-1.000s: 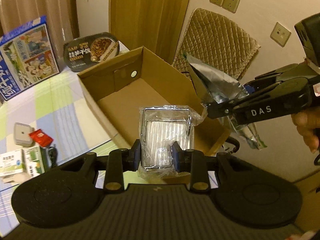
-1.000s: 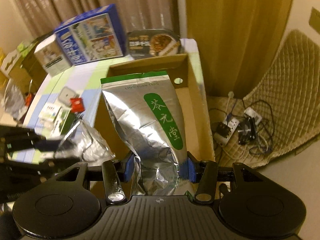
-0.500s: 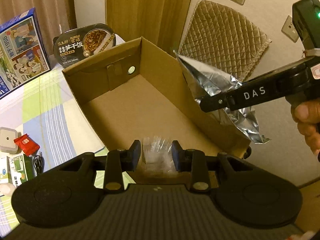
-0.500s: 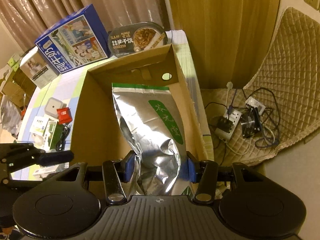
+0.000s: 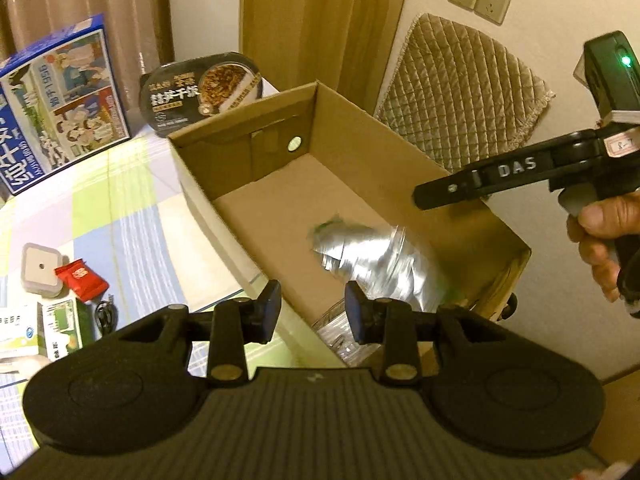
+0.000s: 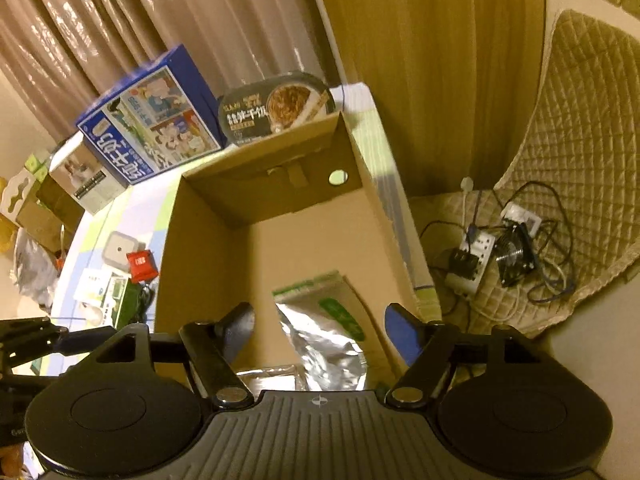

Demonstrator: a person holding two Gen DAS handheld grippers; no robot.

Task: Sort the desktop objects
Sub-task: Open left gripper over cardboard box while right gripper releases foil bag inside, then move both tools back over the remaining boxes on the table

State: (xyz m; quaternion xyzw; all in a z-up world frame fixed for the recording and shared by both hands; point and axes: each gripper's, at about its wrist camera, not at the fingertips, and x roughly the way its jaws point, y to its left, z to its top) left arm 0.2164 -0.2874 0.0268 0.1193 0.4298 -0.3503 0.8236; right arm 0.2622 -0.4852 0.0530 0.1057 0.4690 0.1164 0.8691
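An open cardboard box [image 5: 256, 152] [image 6: 200, 240] stands on the table's right end. A silver foil pouch with a green label [image 5: 372, 256] [image 6: 328, 332] lies inside it at the near end. A clear-wrapped metal item [image 5: 340, 336] [image 6: 266, 376] lies in the box's near corner, partly hidden. My left gripper [image 5: 312, 312] is open and empty above the box's near left wall. My right gripper [image 6: 320, 328] is open and empty above the pouch; it also shows in the left wrist view [image 5: 480, 188] over the box's right wall.
On the checked tablecloth left of the box lie a white square device [image 5: 40, 268], a red packet [image 5: 82, 280], small green and white boxes [image 5: 52, 332] and a black cable. A blue milk carton box [image 5: 60, 96] and a rice meal tray [image 5: 200, 88] stand behind. Floor cables and a fan [image 6: 508, 252] lie to the right.
Both grippers opened. The clear-wrapped metal item left my left gripper and the foil pouch left my right gripper; both now lie in the box.
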